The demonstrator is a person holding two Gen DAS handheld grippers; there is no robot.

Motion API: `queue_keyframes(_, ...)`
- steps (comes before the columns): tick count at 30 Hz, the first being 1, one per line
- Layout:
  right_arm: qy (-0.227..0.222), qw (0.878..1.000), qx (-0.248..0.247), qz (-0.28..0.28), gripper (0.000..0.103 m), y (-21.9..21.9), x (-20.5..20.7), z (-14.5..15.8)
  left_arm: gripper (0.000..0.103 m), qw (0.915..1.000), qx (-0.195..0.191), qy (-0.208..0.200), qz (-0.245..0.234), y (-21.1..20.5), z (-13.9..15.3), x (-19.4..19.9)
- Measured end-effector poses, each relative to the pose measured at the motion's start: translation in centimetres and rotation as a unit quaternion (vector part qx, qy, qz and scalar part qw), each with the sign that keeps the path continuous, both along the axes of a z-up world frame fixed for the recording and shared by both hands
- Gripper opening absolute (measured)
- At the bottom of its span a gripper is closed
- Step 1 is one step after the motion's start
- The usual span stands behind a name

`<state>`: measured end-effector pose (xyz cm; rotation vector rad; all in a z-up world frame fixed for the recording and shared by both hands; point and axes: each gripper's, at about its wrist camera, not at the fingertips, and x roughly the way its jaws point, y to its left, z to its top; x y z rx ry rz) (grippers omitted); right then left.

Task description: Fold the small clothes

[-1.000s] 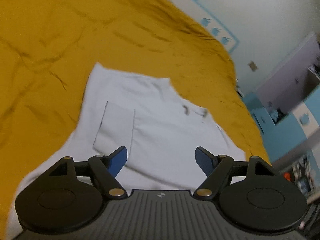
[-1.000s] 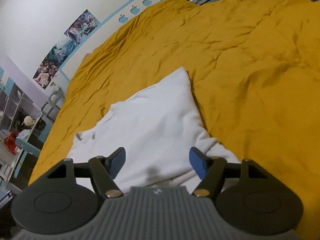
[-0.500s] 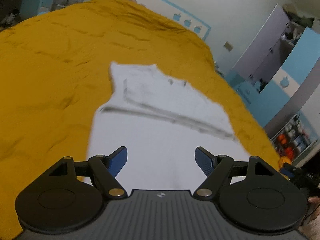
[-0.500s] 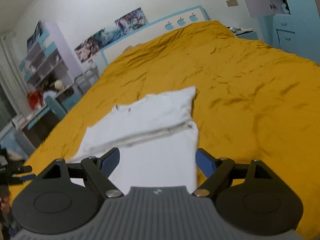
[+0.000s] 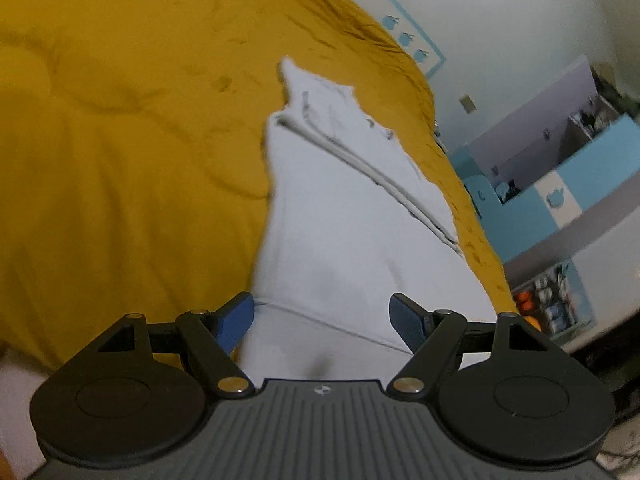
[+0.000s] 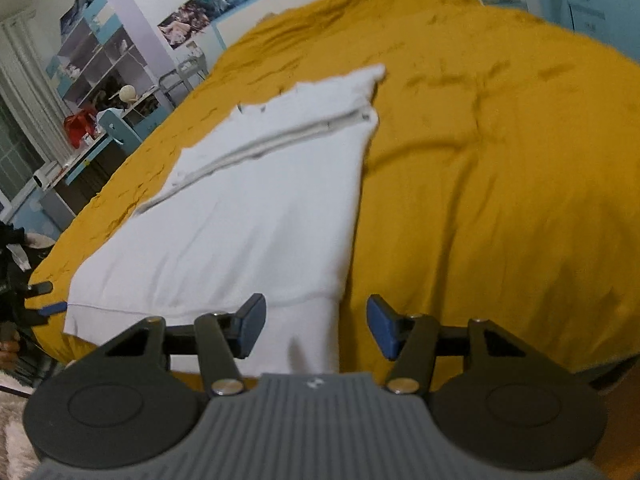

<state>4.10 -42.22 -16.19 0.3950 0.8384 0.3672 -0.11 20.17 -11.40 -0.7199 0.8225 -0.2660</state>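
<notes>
A white garment (image 5: 352, 220) (image 6: 260, 208) lies flat on the mustard-yellow bedspread (image 5: 120, 160) (image 6: 500, 160), with a layered folded band across its far part. My left gripper (image 5: 322, 312) stands open over the near hem at its left corner, nothing pinched. My right gripper (image 6: 316, 312) hovers over the hem's right corner. Its jaws are closing, the cloth edge lies between them, and the pads do not press on it. The left gripper's fingertips (image 6: 54, 309) show at the far left of the right wrist view.
Shelves and a desk (image 6: 100, 80) stand beyond the bed's left side. Blue cabinets (image 5: 560, 184) and stacked items line the wall on its right side. The bed's near edge runs just under both grippers. A pale rug (image 6: 12, 420) lies below.
Both grippers have drawn back from the garment's far part to its near hem. The right gripper's jaws now stand narrower. The left jaws look the same.
</notes>
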Motion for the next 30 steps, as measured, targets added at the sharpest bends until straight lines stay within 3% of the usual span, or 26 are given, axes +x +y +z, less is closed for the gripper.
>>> queue_keyframes(3, 0.014, 1.000, 0.016, 0.005, 0.054, 0.2, 0.1, -0.9, 0.085, 0.9998, -0.014, 0.013, 0.003, 0.6, -1.1, 0.5)
queue_keyframes(6, 0.016, 0.999, 0.027, 0.012, 0.054, 0.5, 0.3, -1.1, 0.081, 0.9998, -0.004, 0.017, 0.000, 0.9, -1.1, 0.7)
queue_keyframes(11, 0.021, 0.999, 0.045, 0.014, 0.054, 0.7, 0.7, -1.1, 0.081, 0.9996, -0.009, 0.021, -0.014, 1.3, -1.4, 0.5)
queue_keyframes(15, 0.032, 0.997, 0.074, 0.019, 0.057, 1.0, 1.4, -1.6, 0.082, 0.9974, -0.051, 0.030, -0.041, 0.8, -3.1, 1.2)
queue_keyframes(19, 0.035, 0.996, 0.079, 0.021, 0.064, 1.4, 1.9, -1.8, 0.089, 0.9961, -0.073, 0.030, -0.039, 0.3, -4.1, 1.6)
queue_keyframes(24, 0.037, 0.995, 0.093, 0.017, 0.060, 1.3, 2.0, -1.8, 0.089, 0.9952, -0.084, 0.029, -0.042, 0.1, -4.2, 1.8)
queue_keyframes(26, 0.040, 0.994, 0.097, 0.016, 0.050, 1.2, 2.1, -1.7, 0.086, 0.9945, -0.097, 0.031, -0.026, 0.2, -4.2, 1.4)
queue_keyframes(28, 0.040, 0.995, 0.095, 0.016, 0.048, 1.3, 2.1, -1.6, 0.077, 0.9928, -0.115, 0.032, -0.016, 0.2, -4.4, 1.0)
queue_keyframes(30, 0.039, 0.995, 0.092, 0.019, 0.042, 1.4, 2.1, -1.5, 0.054, 0.9933, -0.108, 0.039, -0.012, 0.0, -4.4, 1.0)
